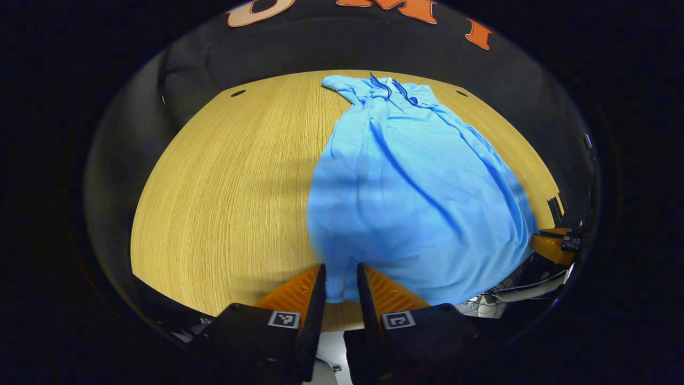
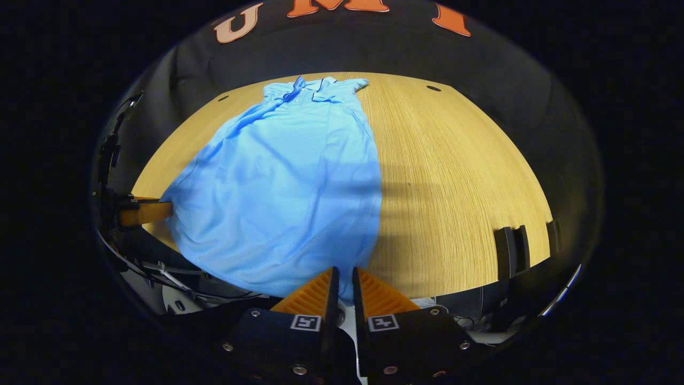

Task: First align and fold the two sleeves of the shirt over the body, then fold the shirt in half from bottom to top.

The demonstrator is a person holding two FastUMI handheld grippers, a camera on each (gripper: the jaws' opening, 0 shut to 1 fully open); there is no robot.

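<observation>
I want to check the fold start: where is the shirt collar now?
The collar lies at the far end of the wooden table, near the booth wall, opposite the hem that both grippers hold; in the right gripper view it sits upper left of centre.

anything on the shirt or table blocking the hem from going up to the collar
Nothing visible does. Both grippers, left and right, pinch the shirt's bottom hem. The cloth between hem and collar is bare, and the table beside it carries nothing near that path.
</observation>
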